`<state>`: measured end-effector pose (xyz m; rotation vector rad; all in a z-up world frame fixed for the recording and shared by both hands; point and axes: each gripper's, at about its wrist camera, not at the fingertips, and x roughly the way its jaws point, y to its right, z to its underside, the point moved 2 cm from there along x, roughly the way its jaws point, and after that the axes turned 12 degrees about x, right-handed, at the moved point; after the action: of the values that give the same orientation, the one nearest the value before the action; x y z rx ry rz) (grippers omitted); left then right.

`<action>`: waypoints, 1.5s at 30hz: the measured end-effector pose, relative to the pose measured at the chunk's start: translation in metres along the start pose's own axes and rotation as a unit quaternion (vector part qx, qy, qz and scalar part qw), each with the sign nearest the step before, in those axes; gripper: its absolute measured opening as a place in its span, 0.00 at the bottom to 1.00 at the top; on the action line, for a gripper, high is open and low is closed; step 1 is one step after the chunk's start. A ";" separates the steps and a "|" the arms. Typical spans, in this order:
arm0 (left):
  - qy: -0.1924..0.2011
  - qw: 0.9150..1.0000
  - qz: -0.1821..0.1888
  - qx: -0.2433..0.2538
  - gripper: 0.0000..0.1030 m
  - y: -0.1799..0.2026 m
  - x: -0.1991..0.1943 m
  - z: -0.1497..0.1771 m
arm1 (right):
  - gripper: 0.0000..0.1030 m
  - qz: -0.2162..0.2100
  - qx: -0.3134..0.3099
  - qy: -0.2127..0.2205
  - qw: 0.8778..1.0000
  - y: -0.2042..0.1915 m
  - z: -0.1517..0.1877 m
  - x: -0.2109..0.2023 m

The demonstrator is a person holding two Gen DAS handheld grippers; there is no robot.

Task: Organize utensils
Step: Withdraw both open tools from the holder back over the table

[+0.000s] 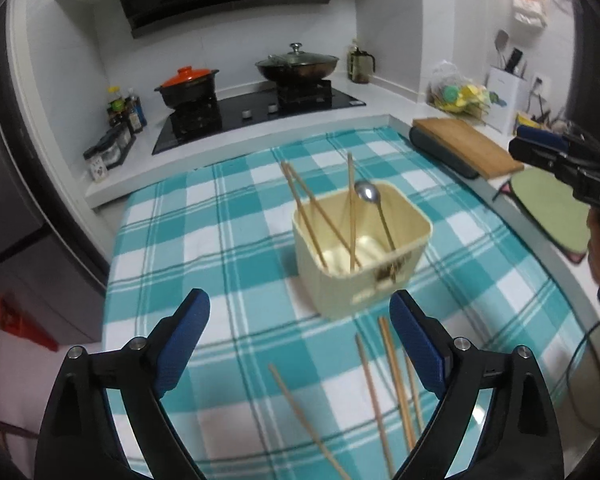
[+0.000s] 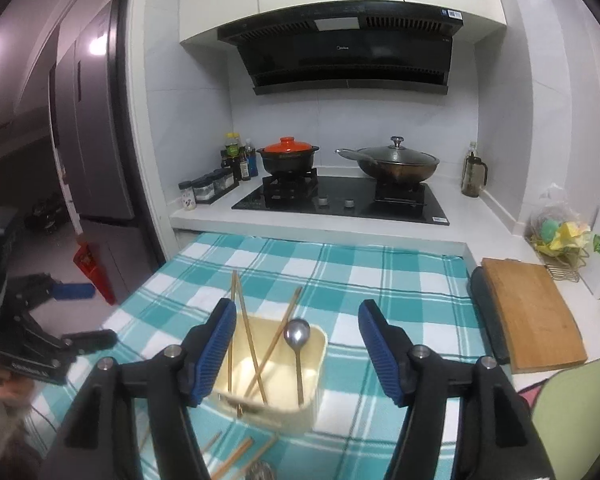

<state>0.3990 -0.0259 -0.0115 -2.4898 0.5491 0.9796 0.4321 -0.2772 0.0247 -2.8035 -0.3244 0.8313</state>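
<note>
Loose chopsticks point(image 1: 384, 384), bin point(image 1: 364, 248), cutting board point(image 1: 470, 146)

Cream bin point(image 1: 362, 248) upright on cloth, holding leaning chopsticks point(image 1: 316, 216), spoon point(image 1: 374, 210); loose chopsticks point(image 1: 384, 384) beside.

A: Where did the container point(image 1: 362, 248) stand?
B: On the tablecloth point(image 1: 220, 240), with chopsticks point(image 1: 320, 216) and a spoon point(image 1: 374, 208) in it. Loose chopsticks point(image 1: 396, 376) lay nearer.
A: And behind?
B: The stove point(image 1: 260, 112), far; the cutting board point(image 1: 468, 146) at right.

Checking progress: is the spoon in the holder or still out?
In. The spoon stands in the cream holder, bowl end up.
</note>
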 end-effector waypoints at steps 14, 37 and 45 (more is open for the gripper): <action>-0.040 0.984 0.034 -0.171 0.95 0.083 -0.012 0.221 | 0.66 0.101 0.026 -0.031 0.994 -0.019 0.282 -0.117; -0.044 0.983 -0.024 -0.179 0.95 0.094 -0.021 0.248 | 0.66 0.087 0.024 -0.041 0.995 -0.027 0.322 -0.128; -0.041 0.985 -0.037 -0.163 0.95 0.082 0.005 0.224 | 0.66 0.103 0.040 -0.063 0.992 -0.015 0.332 -0.120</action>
<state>0.2392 0.0168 -0.1839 -2.7136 0.2848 1.2190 0.1474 -0.2521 -0.1835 -2.7481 -0.0189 1.0425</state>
